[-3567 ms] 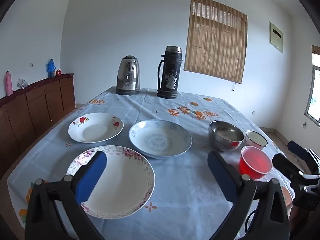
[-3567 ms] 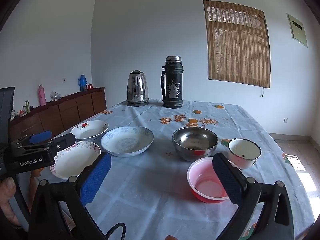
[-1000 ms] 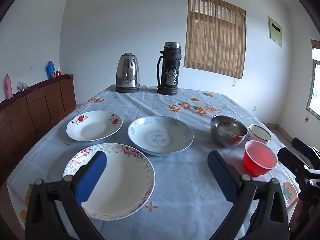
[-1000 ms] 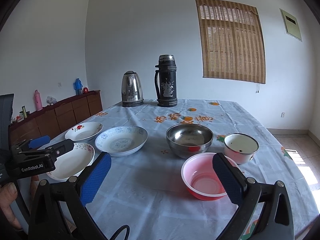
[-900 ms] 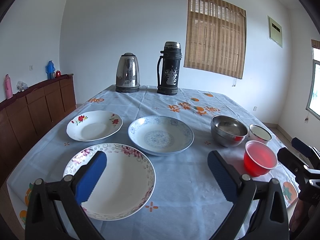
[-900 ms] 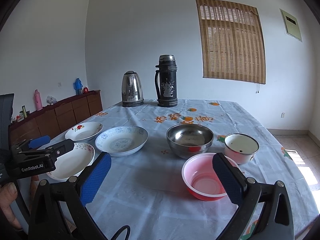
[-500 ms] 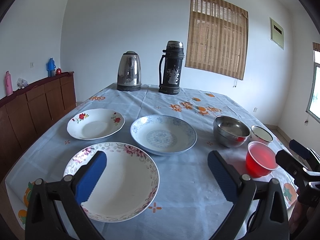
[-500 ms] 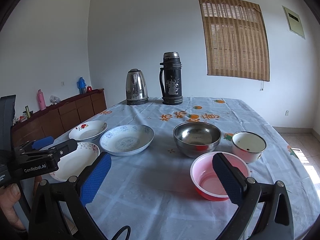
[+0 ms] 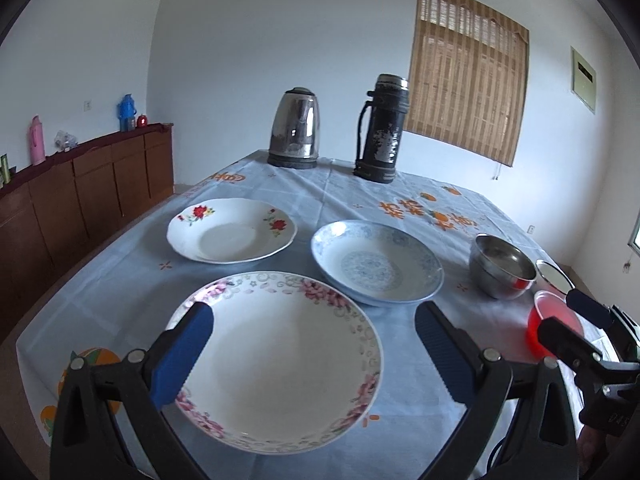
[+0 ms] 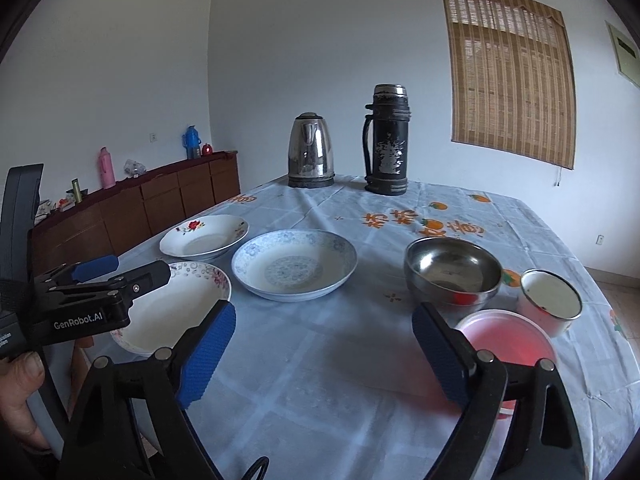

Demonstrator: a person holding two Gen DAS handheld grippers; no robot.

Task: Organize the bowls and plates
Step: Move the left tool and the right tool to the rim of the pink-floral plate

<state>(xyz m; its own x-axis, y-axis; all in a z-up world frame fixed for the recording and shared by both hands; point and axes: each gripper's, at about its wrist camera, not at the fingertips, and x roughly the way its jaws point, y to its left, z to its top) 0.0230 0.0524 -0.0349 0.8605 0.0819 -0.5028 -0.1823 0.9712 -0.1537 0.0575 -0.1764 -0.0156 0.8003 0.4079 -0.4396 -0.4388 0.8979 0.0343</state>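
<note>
My left gripper (image 9: 312, 344) is open and empty, hovering over a white plate with a pink flower rim (image 9: 280, 360) at the table's near left. Behind it lie a white plate with red roses (image 9: 232, 230) and a blue patterned plate (image 9: 376, 266). My right gripper (image 10: 320, 344) is open and empty above bare tablecloth, with a red plastic bowl (image 10: 508, 344) under its right finger. A steel bowl (image 10: 452, 270) and a small white enamel cup (image 10: 550, 296) stand behind that. The left gripper also shows in the right wrist view (image 10: 124, 270).
A steel kettle (image 9: 294, 128) and a black thermos (image 9: 382, 140) stand at the table's far end. A wooden sideboard (image 9: 80, 200) runs along the left wall. The table (image 10: 360, 400) has a light blue cloth; its near and right edges are close.
Both grippers have moved forward and lower over the table; the flower-rim plate now sits between the left fingers' view. Both stay open.
</note>
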